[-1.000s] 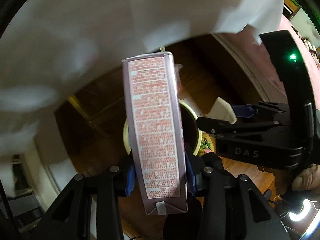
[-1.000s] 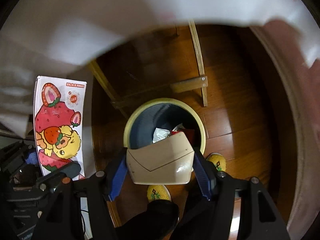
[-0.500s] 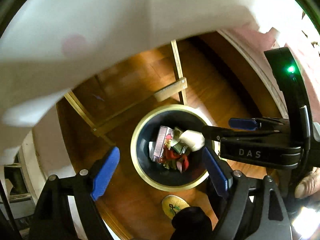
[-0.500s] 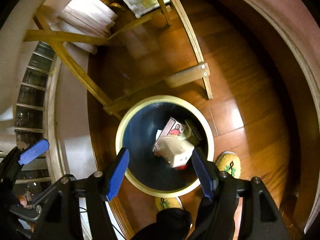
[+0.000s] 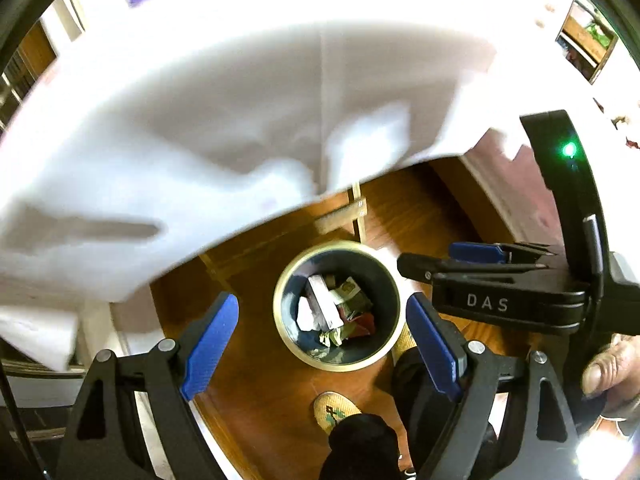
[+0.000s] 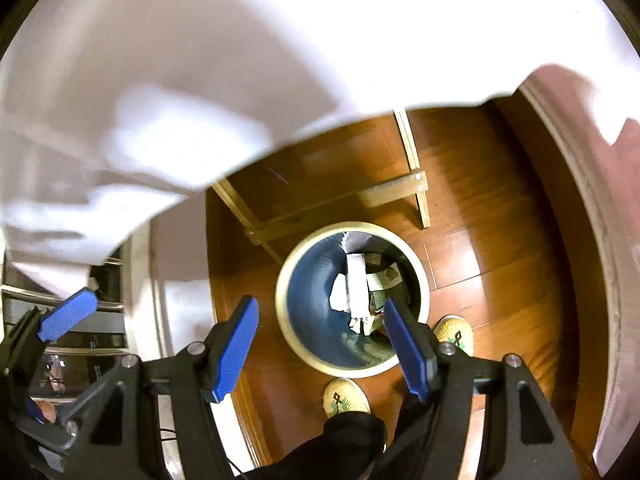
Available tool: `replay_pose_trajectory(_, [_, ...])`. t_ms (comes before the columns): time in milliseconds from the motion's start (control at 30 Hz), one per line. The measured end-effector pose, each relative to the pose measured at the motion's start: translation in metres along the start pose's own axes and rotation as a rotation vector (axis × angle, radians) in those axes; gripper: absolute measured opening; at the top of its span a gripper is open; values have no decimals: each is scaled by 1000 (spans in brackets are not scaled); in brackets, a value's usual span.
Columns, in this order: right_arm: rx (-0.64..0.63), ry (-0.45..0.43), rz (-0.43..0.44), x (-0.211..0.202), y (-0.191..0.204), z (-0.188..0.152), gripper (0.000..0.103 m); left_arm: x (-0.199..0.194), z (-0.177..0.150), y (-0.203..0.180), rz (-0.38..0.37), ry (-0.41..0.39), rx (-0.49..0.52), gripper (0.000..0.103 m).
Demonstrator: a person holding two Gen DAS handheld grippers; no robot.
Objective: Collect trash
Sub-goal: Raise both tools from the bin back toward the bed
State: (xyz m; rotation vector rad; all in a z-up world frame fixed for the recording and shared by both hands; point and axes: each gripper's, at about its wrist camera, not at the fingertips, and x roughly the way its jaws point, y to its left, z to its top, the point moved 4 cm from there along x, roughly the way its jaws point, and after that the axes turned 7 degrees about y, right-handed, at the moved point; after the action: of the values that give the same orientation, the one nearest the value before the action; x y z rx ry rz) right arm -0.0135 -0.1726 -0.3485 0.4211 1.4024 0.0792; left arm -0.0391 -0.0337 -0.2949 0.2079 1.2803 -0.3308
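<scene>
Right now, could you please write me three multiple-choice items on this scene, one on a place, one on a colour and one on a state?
1. Where does the bin stand?
A. on the wooden floor
B. on a chair
C. on a shelf

2. What colour are the pads of the left gripper?
A. red
B. blue
C. green

3. How does the right gripper stand?
A. shut on a carton
B. shut on a tissue
C. open and empty

Answers:
1 A: floorboards surround its rim, by two slippered feet.
2 B: both pads show blue in the left wrist view.
3 C: its pads stand apart with nothing between them; the trash lies in the bin below.
</scene>
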Motion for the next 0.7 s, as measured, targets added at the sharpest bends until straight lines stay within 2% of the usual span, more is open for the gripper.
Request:
replay_pose_trajectory(233, [-39,-62,8,-86,41,-4,66,-104,24,20,11,-105,-12,85])
replay_pose_trajectory(433, [-102,-151,24,-160,79,6,66,-175,49,34,19,-194,-47,84])
replay_pose_trajectory(700, [-174,-301,-11,-235,115,43,66,-227,87,49,42,-281,-65,84])
